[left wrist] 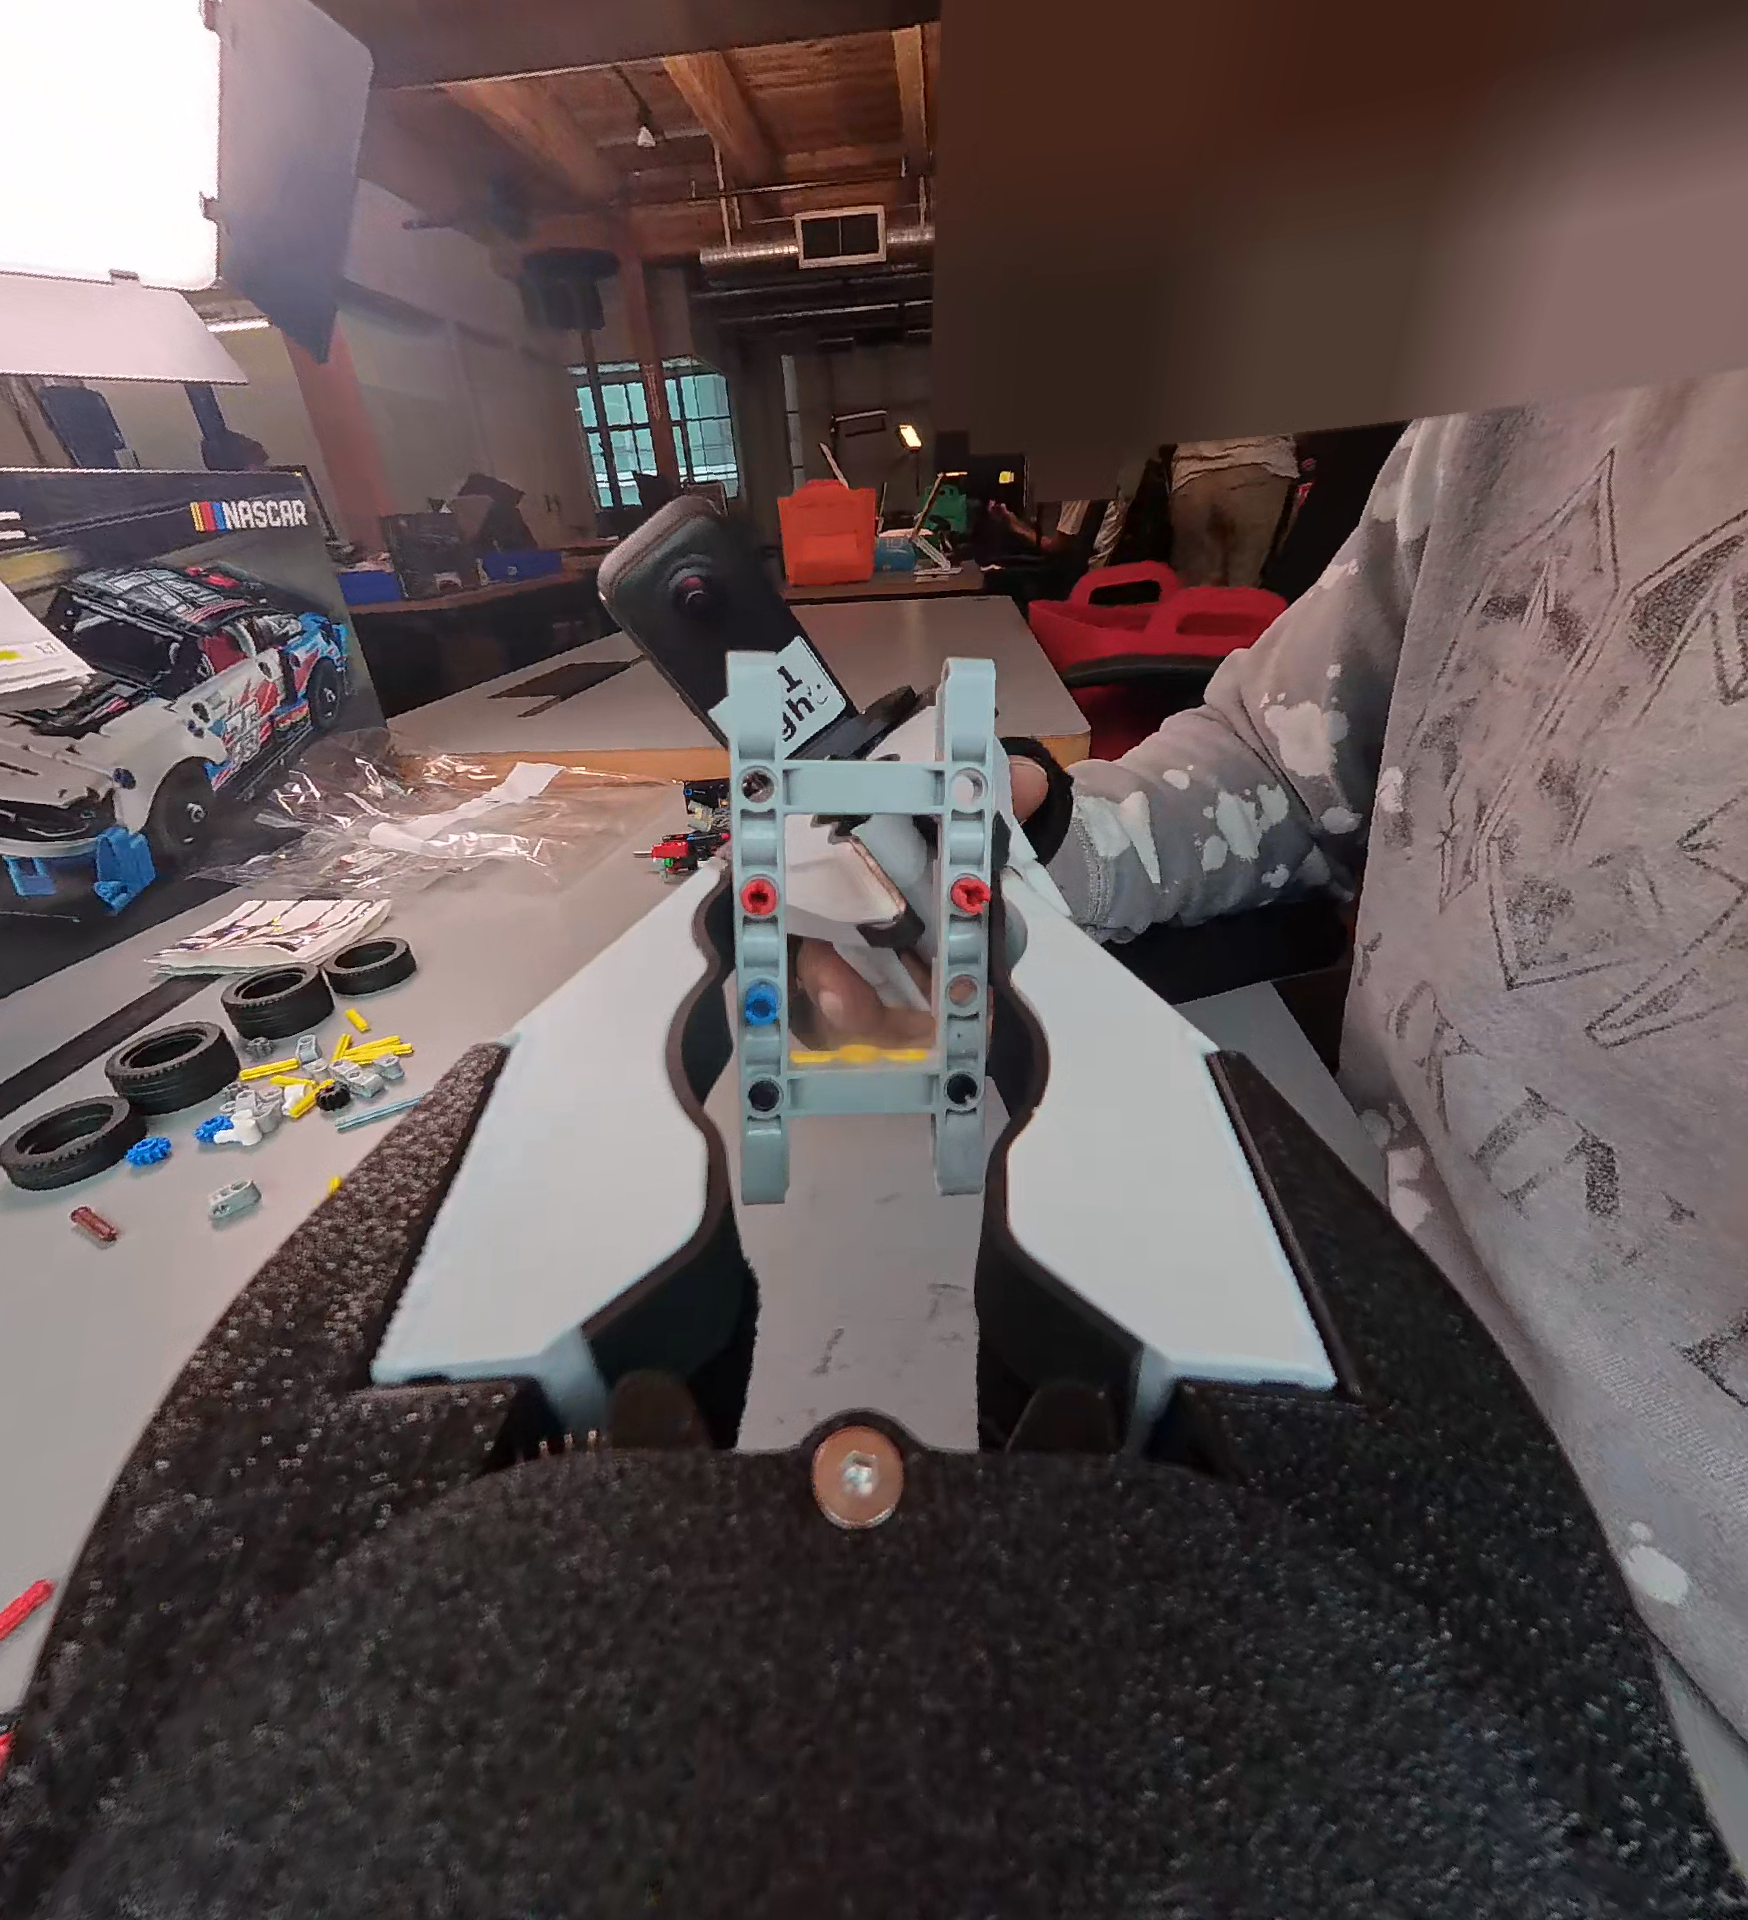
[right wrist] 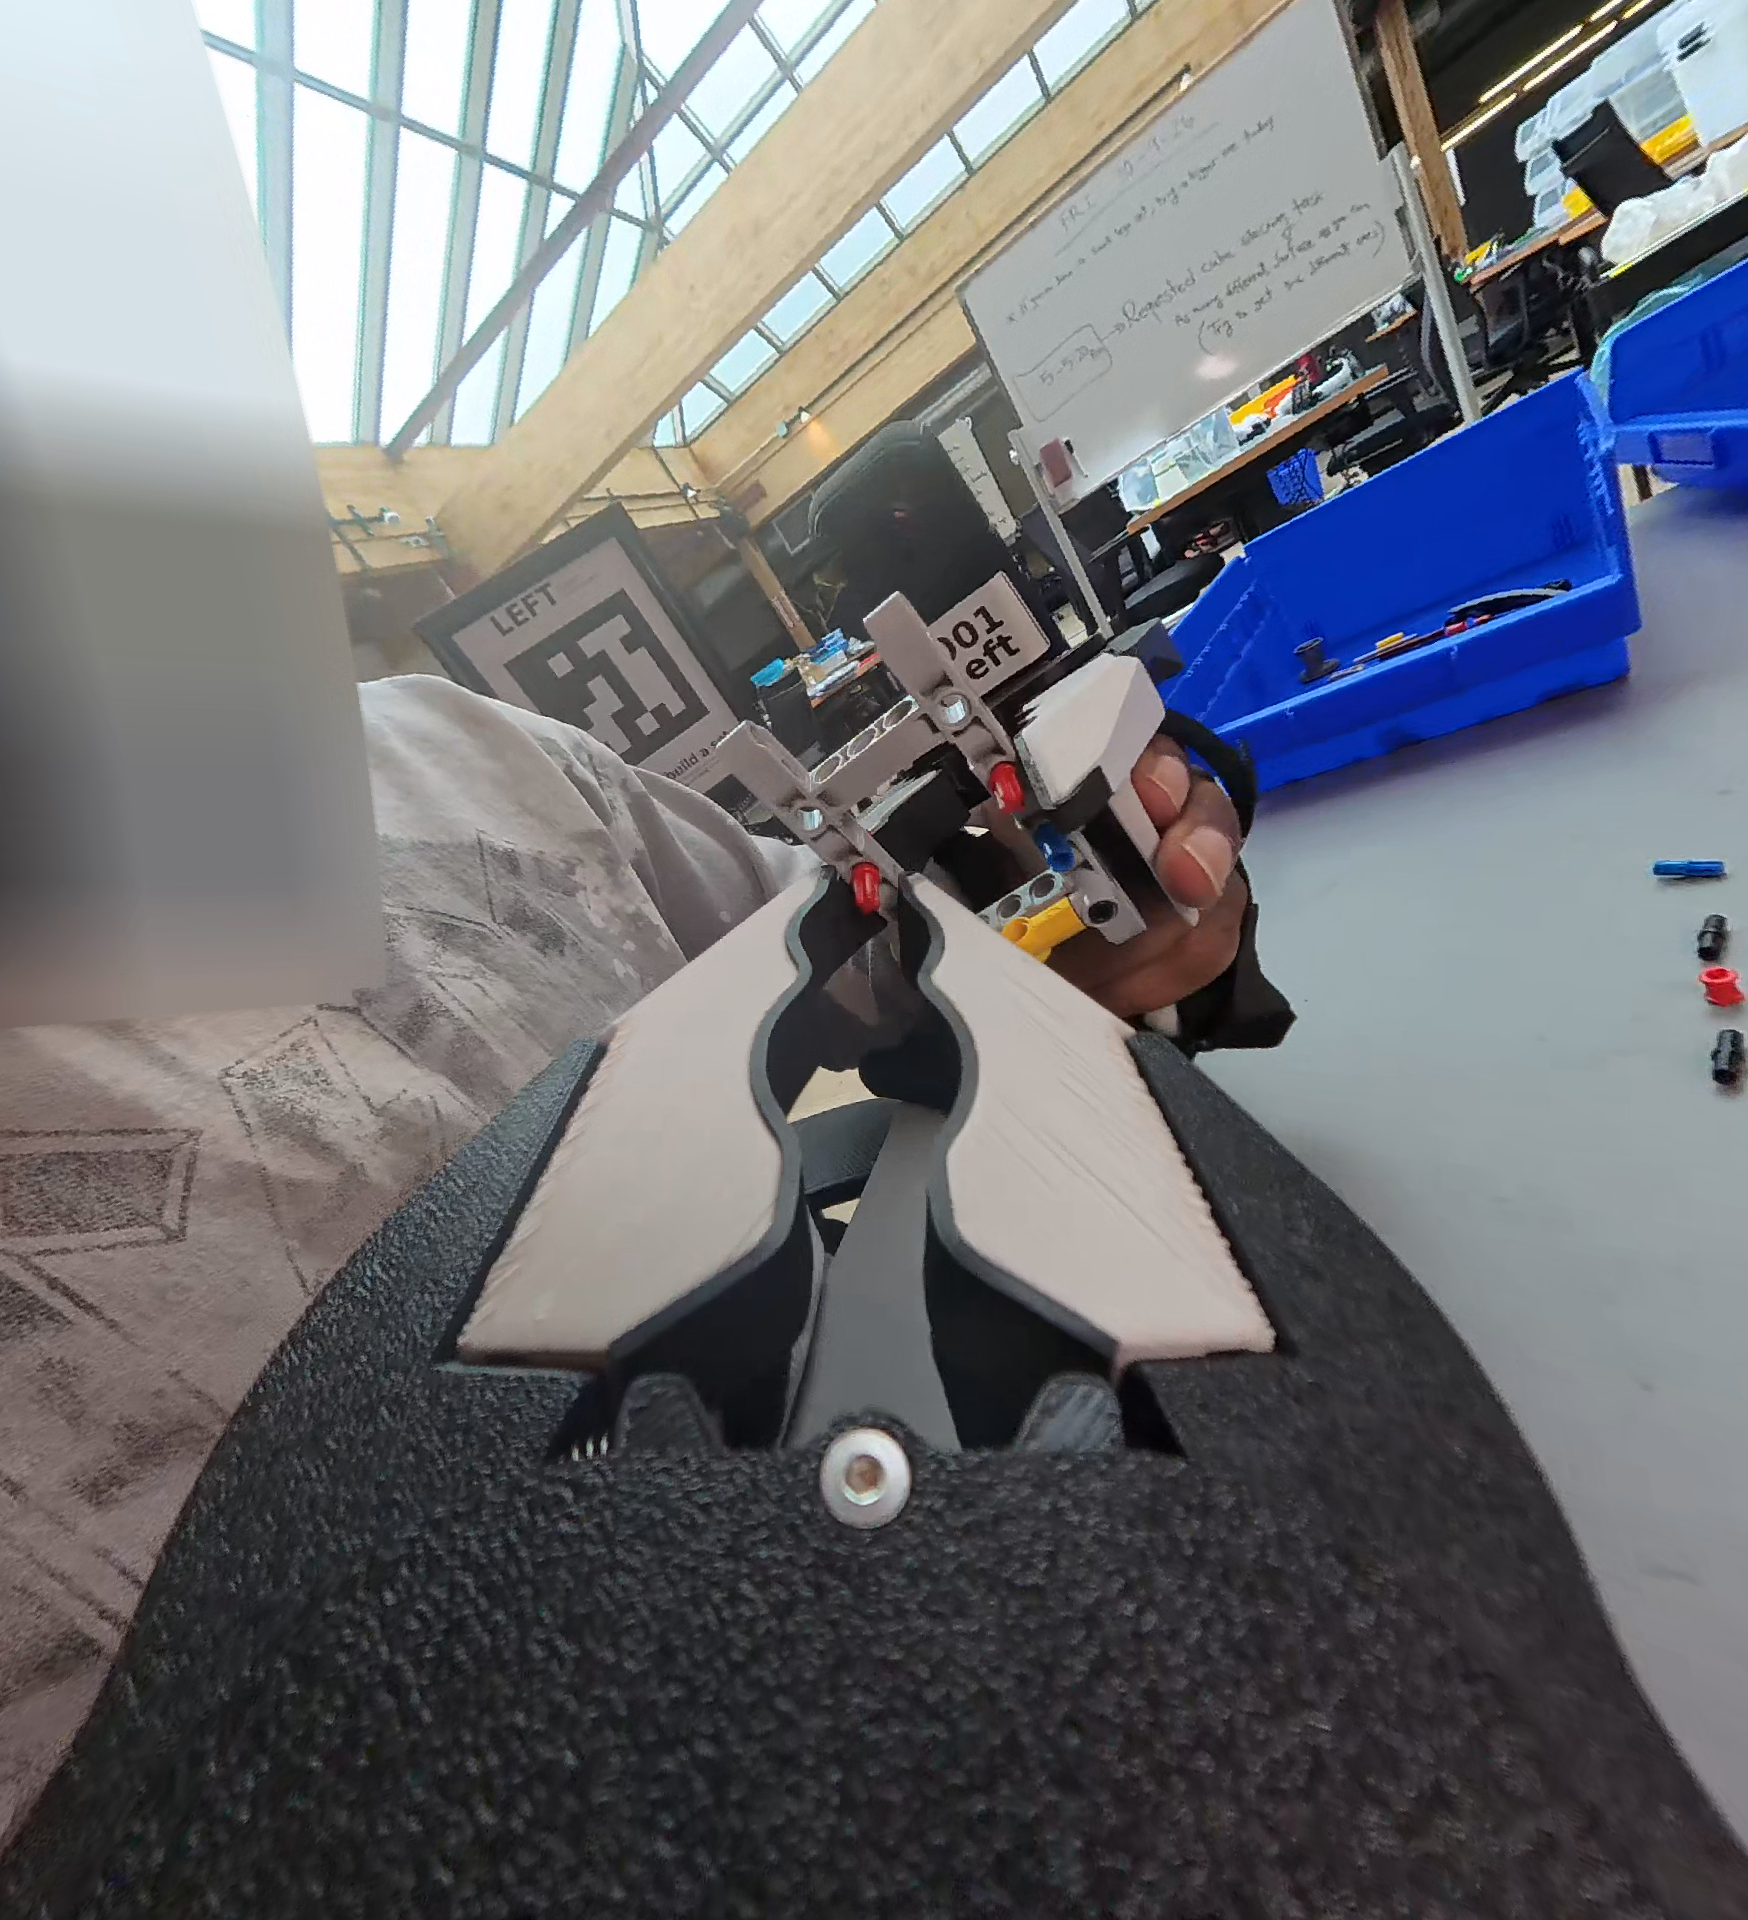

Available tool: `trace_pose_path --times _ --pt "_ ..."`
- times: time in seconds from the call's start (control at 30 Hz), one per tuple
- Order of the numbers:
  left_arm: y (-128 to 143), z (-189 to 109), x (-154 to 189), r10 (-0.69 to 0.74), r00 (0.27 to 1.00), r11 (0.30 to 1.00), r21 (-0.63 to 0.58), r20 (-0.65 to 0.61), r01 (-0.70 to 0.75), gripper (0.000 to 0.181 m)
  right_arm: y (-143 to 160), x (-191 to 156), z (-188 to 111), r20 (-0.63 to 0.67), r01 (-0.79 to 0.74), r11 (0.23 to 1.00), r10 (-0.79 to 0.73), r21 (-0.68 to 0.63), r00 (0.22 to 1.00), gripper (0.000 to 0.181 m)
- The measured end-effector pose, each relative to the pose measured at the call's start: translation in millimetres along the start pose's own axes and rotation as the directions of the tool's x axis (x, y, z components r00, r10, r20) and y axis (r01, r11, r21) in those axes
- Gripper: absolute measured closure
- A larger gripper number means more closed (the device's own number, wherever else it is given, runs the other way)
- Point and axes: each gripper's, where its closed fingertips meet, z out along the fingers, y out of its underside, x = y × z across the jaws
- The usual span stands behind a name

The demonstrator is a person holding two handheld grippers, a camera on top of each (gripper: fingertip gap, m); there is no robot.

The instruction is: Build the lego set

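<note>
Your left gripper [left wrist: 862, 1039] is clamped on the grey frame [left wrist: 857, 774], fingers pressed to its two long side beams, so it stands lifted off the table [left wrist: 226, 1351] just ahead of your camera. Your right gripper [right wrist: 885, 899] meets the same frame [right wrist: 875, 743] from the other side: its fingers are nearly together at the tips, right at a red pin [right wrist: 863, 886] on the near beam, but you cannot tell whether they actually pinch it. Judging by what shows, you are early in the build. The frame carries two red pins [left wrist: 761, 894], a blue pin [left wrist: 763, 1001], black pins at its lower corners and a yellow piece [right wrist: 1041, 920] along the bottom bar; at least one hole in the right beam looks empty. Much remains: four tyres [left wrist: 172, 1065] and a scatter of small parts [left wrist: 330, 1081] lie at 9 o'clock of the left view, loose pins [right wrist: 1722, 985] at 3 o'clock of the right view, and the box [left wrist: 153, 665] farther off at 10 shows a full car. The frame's long axis runs 12 to 6 in the left view, open face toward you; in the right view it leans toward 11.
</note>
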Motion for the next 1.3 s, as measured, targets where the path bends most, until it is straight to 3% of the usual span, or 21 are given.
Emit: trace_pose_path --times 0.2,0.27,0.37,0.4,0.57,0.8,0.83,0.87,0.9,0.93,1.03,1.13,1.3 --pt "6.8 1.8 3.6 0.074 0.997 0.996 -0.047 0.005 -0.074 0.135 6.5 -1.6 0.2 0.034 -0.025 1.000 0.025 -0.006 0.999 0.177" --pt "14.6 1.8 3.4 0.114 0.993 0.988 -0.109 0.015 -0.112 0.135 12.3 1.4 0.1 0.004 0.040 0.998 -0.040 -0.044 0.999 0.178" --pt "35.2 3.0 1.2 0.146 0.989 0.958 -0.252 0.031 -0.134 0.119 21.0 6.8 3.0 -0.064 0.163 0.979 -0.172 -0.123 0.983 0.178" --pt "37.8 2.8 2.2 0.169 0.985 0.949 -0.275 0.028 -0.155 0.133 21.1 7.4 3.3 -0.075 0.184 0.974 -0.195 -0.132 0.978 0.178" --pt "31.3 2.0 1.5 0.231 0.972 0.940 -0.265 0.033 -0.215 0.139 18.2 3.8 2.9 -0.073 0.188 0.977 -0.196 -0.105 0.978 0.179" --pt "12.5 6.8 4.9 0.240 0.970 0.955 -0.192 0.046 -0.227 0.140 9.5 -9.4 -2.1 0.081 0.062 0.998 -0.063 0.018 0.995 0.180" --pt "1.8 1.3 4.0 0.212 0.976 0.971 -0.128 0.052 -0.204 0.139 2.4 -7.3 -10.5 0.095 0.024 0.998 -0.030 0.064 0.995 0.180" --pt "-28.2 -15.3 -3.3 0.128 0.989 0.991 0.022 0.080 -0.130 0.140 -7.1 7.3 -28.1 0.050 -0.011 0.992 0.005 0.122 0.999 0.180" --pt "-45.9 -33.8 -18.4 0.070 0.989 0.994 0.071 0.134 -0.080 0.142 -8.8 17.4 -41.8 0.010 -0.016 0.991 0.015 0.130 1.000 0.180" --pt "-45.0 -43.3 -27.2 0.121 0.976 0.991 0.032 0.181 -0.128 0.142 -8.5 19.7 -43.1 -0.026 0.025 0.993 -0.023 0.114 0.999 0.180" --pt "-22.8 -37.6 -29.5 0.145 0.974 0.989 -0.029 0.175 -0.142 0.139 -10.7 19.2 -28.2 -0.046 0.092 0.992 -0.088 0.084 0.995 0.179" --pt "-1.7 -37.0 -41.4 0.059 0.983 0.996 -0.078 0.175 -0.046 0.138 -16.2 39.0 -38.4 -0.140 0.103 0.992 -0.092 0.078 0.986 0.179" --pt "28.6 -27.0 -37.7 0.020 0.989 0.986 -0.167 0.149 0.005 0.137 6.5 89.2 -70.7 -0.455 0.235 0.948 -0.310 -0.215 0.835 0.177"
